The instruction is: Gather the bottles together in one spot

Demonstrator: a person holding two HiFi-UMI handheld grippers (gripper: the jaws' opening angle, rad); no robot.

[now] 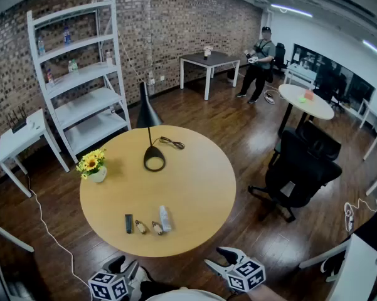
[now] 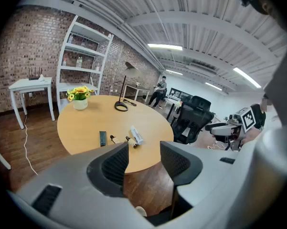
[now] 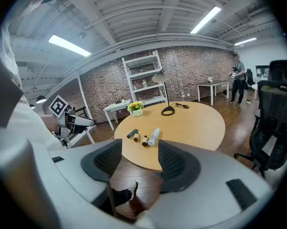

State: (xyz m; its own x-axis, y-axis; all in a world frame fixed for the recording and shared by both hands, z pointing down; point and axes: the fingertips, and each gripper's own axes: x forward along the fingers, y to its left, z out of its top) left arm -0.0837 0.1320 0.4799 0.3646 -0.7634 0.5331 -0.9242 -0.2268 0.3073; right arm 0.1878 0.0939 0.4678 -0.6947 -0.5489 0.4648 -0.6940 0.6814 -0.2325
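Near the front edge of the round wooden table (image 1: 194,187) lie a white bottle (image 1: 165,219) and two small brown bottles (image 1: 157,227) (image 1: 141,227) in a row, with a flat black object (image 1: 128,223) to their left. The same bottles show in the left gripper view (image 2: 136,135) and the right gripper view (image 3: 154,136). My left gripper (image 1: 127,267) (image 2: 144,159) and right gripper (image 1: 221,259) (image 3: 133,159) hover off the table's near edge, short of the bottles. Both are open with nothing between the jaws.
A black desk lamp (image 1: 152,149) with a cable and a pot of yellow flowers (image 1: 94,165) stand further back on the table. A black office chair (image 1: 298,168) is to the right. A white shelf (image 1: 81,74) holding bottles, a white side table (image 1: 22,140) and a person (image 1: 258,64) are far off.
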